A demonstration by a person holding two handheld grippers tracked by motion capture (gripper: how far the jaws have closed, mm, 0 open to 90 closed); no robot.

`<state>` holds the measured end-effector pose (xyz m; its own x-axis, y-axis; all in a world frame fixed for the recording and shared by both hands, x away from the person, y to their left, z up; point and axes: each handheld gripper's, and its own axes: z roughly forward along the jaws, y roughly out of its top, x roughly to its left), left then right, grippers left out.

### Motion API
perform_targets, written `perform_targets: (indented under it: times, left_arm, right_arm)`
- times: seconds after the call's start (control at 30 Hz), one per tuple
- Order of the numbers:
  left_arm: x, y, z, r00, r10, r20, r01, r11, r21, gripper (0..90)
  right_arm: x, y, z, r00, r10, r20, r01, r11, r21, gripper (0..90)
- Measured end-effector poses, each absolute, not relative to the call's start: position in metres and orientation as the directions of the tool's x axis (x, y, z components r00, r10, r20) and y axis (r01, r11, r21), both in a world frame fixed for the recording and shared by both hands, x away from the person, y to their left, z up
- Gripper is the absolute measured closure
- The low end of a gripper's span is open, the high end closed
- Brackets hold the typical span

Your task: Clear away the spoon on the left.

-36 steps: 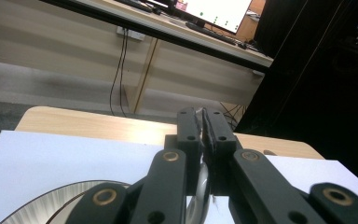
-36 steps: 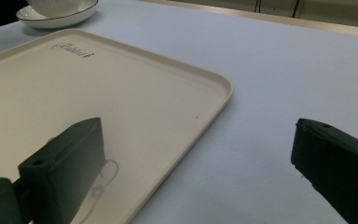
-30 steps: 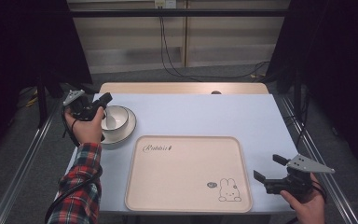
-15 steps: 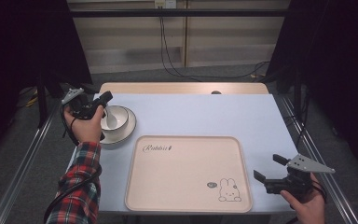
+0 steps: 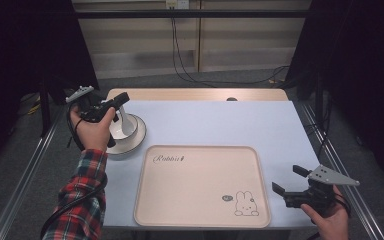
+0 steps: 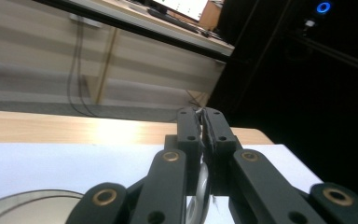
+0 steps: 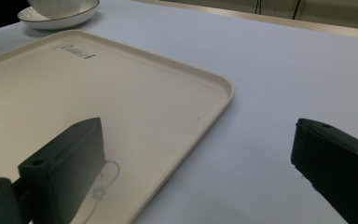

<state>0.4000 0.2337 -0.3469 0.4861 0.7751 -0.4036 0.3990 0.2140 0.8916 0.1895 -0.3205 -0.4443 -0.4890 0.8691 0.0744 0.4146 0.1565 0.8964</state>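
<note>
A white bowl (image 5: 121, 129) sits on a white saucer (image 5: 136, 140) at the table's left. A pale spoon (image 5: 124, 119) stands steeply in the bowl, and my left gripper (image 5: 122, 98) is shut on the top of its handle. In the left gripper view the jaws (image 6: 201, 115) press together on the thin shiny spoon (image 6: 203, 185), with the saucer's rim (image 6: 28, 199) low at the left. My right gripper (image 5: 287, 179) hovers open with nothing between its jaws, beside the right edge of a cream tray (image 5: 200, 200). In the right gripper view the gripper (image 7: 198, 128) spans the tray's corner (image 7: 214, 88).
The cream tray bears a small rabbit drawing (image 5: 245, 204) and lettering (image 5: 168, 159). A pale blue cover (image 5: 220, 122) lies over the wooden table (image 5: 195, 94). Metal rails (image 5: 35, 165) run along both sides, and cables (image 5: 180, 55) hang behind the table.
The left hand has shifted slightly over the bowl, with the spoon handle now standing steeper. The right gripper has not moved.
</note>
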Motion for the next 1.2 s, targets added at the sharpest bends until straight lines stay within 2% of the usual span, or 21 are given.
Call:
perform_targets:
  times: [0.33,1.2]
  left_arm:
    - [0.387,0.215,-0.345,0.549,0.73,-0.406,0.432,0.168,0.886,86.6]
    - [0.346,0.181,-0.378,0.672,0.608,-0.423,0.48,0.078,0.874,86.6]
  right_arm:
    - [0.19,-0.319,-0.444,-0.494,0.866,0.072,0.415,0.162,0.895,2.4]
    - [0.19,-0.315,-0.445,-0.503,0.861,0.069,0.419,0.174,0.891,2.4]
